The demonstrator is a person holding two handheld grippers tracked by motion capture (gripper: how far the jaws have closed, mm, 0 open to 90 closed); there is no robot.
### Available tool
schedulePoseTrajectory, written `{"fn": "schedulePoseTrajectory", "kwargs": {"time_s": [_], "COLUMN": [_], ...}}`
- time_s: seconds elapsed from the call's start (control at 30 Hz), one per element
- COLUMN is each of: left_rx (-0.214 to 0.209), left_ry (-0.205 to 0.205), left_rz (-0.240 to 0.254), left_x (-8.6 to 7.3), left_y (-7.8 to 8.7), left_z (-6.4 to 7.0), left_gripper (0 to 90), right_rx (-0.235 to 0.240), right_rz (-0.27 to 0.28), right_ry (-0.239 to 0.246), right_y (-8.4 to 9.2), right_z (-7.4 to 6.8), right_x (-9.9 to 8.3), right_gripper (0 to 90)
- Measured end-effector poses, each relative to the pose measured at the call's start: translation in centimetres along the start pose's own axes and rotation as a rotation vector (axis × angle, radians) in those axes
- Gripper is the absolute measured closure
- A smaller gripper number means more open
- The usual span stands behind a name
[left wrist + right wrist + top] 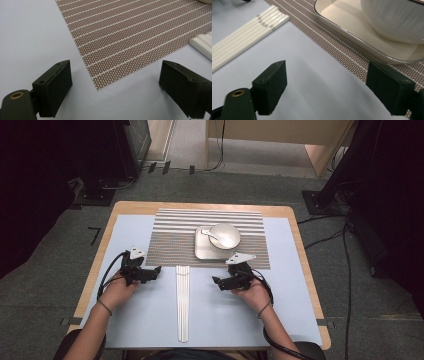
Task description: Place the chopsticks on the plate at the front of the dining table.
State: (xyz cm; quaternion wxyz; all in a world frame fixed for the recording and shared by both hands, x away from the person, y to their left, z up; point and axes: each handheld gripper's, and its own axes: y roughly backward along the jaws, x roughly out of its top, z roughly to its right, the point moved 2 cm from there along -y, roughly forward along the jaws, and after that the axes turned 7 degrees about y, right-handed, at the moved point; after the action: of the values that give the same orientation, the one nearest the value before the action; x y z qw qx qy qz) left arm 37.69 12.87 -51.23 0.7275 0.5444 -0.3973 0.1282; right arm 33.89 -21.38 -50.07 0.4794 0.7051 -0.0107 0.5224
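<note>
A brown striped placemat (175,237) lies at the back of the pale blue table cover. On it sits a square cream plate (202,251) holding a white bowl (226,236) with a spoon (210,235) inside. Several white chopsticks (183,302) lie side by side in front of the mat. My left gripper (156,271) is open, low over the cover by the mat's near left corner (98,87). My right gripper (216,281) is open too, between the chopsticks (244,35) and the plate (352,32), with the bowl (397,20) beyond. Neither holds anything.
The wooden table edge (297,227) frames the blue cover (225,320). Black stands and cables (330,237) sit on the carpet around the table. A wooden unit (280,140) stands at the back.
</note>
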Motion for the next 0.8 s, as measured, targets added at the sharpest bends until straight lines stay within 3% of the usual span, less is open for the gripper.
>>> {"fn": "schedulePoseTrajectory", "kwargs": {"time_s": [0.13, 0.33, 0.8], "left_rx": [0.000, 0.000, 0.000], "left_ry": [0.000, -0.001, -0.002], "left_rz": [0.000, 0.000, 0.000], "left_x": [0.0, 0.0, 0.0], "left_y": [0.0, 0.0, -0.1], "left_z": [0.0, 0.0, 0.0], "left_gripper": [10.6, 10.4, 10.0], "right_rx": [0.001, -0.013, -0.003], "right_rz": [-0.006, 0.011, -0.007], "right_ry": [-0.021, 0.002, 0.006], "right_y": [-0.2, -0.5, -1.3], "right_z": [-0.3, -0.8, -1.6], "right_x": [0.3, 0.6, 0.9], "right_gripper": [20.0, 21.3, 23.2]}}
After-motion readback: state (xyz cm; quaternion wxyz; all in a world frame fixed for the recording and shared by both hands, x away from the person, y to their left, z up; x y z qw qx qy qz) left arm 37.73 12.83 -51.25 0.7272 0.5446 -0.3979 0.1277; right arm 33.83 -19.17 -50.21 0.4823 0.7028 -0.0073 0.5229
